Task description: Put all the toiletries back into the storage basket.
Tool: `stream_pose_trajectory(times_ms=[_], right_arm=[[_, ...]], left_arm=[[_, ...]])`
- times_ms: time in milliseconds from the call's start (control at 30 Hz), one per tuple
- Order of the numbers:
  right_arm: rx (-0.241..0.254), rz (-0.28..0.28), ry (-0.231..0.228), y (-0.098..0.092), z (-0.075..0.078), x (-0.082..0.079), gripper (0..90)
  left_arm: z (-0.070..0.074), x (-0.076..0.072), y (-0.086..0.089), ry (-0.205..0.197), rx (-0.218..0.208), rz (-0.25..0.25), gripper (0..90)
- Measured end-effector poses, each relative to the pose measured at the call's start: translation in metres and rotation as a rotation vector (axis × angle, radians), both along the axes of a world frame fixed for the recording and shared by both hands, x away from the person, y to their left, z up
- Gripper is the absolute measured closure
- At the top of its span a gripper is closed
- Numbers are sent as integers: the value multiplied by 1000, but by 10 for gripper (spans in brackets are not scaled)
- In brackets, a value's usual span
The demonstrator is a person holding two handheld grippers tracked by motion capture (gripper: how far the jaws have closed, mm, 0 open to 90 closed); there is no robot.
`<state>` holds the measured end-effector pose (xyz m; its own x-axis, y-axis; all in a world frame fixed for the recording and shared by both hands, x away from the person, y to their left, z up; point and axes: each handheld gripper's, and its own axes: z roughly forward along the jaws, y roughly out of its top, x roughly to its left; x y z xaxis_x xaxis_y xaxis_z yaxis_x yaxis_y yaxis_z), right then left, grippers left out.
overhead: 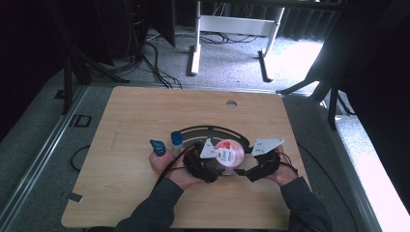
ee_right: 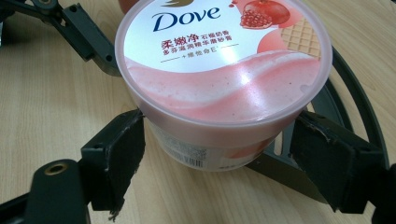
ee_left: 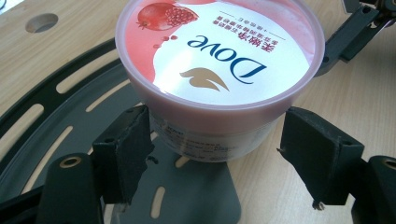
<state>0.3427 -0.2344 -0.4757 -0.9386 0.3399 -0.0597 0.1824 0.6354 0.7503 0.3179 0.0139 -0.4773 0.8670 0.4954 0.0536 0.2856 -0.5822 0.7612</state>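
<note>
Pink-lidded tub (overhead: 228, 153) is sitting just below the middle of the high view, on the near half of the wooden table (overhead: 140, 116), partly over a black slotted bracket (overhead: 212, 129) that is arcing behind it. In the left gripper view the tub (ee_left: 219, 65) is filling the upper centre, its base resting on the grey end of the bracket (ee_left: 65, 126).

Left gripper (ee_left: 215, 158) is straddling the tub's lower wall: its left pad looks to be touching the wall, its right pad is standing just clear, so the jaws are wide apart and not clamped. Right gripper (ee_right: 219, 163) is approaching from the opposite side, jaws likewise spread either side of the tub (ee_right: 224, 70), with contact at its left pad only, if at all.

Doing this step well probably means one gripper closing low on the wall, under the lid's rim, and square to it, so the round tub is not squirming out; the other is then free to work the lid.

Lid print is reading "Dove" in blue with a gold bird mark, Chinese text beneath, and a pomegranate picture. A barcode label is showing on the wall. Two blue-capped items (overhead: 167, 144) are standing at the left of the tub.
</note>
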Motion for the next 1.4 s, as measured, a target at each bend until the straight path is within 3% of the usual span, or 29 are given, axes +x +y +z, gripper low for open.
stream_pose_trajectory(times_ms=[1400], right_arm=[[-22, -51, 31, -5, 1, 37, 184]], left_arm=[[-2, 34, -14, -2, -6, 61, 253]])
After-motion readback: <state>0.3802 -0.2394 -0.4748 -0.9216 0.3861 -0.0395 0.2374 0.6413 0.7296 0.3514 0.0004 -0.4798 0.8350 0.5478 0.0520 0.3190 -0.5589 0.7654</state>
